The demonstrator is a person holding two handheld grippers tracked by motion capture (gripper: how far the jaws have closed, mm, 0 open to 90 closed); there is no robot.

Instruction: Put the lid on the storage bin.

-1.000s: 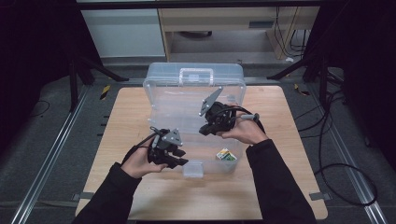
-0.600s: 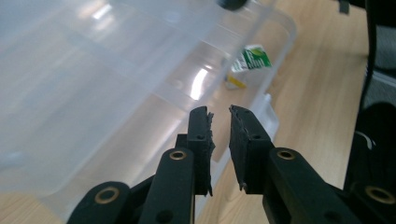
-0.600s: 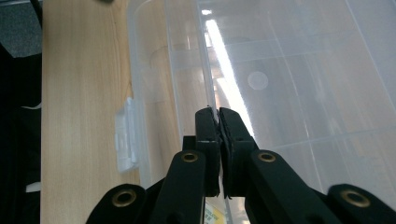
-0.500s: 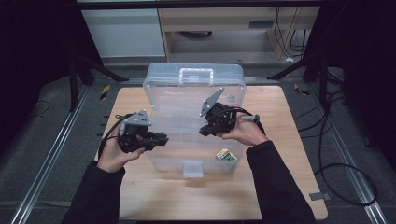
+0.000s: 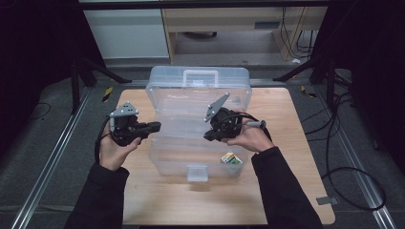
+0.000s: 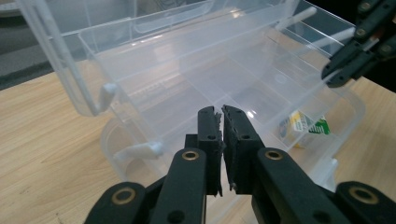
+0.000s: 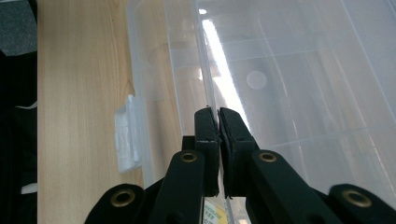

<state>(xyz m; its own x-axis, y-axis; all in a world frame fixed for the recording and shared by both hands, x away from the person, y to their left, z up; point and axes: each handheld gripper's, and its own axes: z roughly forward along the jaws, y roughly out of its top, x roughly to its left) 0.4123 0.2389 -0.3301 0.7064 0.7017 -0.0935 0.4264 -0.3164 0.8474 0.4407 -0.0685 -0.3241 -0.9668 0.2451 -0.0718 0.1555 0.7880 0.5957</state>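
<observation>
While the clear plastic box (image 5: pixel 198 126) sits open in the middle of the wooden table (image 5: pixel 286 191), its lid raised at the far side, the right gripper (image 5: pixel 209 135) reaches into it from the right and pinches a thin clear wall. In the right gripper view the jaws are pressed together on the top edge of that wall (image 7: pixel 210 93), which runs away from them between the compartments; whether it is a tray rim or a divider is hard to tell through the transparent plastic. The left gripper (image 5: pixel 155 126) hovers at the left edge of the box, level with its rim, pointing toward the right gripper. Its jaws have just been closing and now stand nearly together with nothing between them, a narrow slit showing in the left gripper view. A small yellow, white and green carton (image 5: pixel 231 159) lies inside the box in the near right compartment, just below the right hand (image 5: pixel 250 138). A white latch (image 5: pixel 197 172) hangs on the front wall.
</observation>
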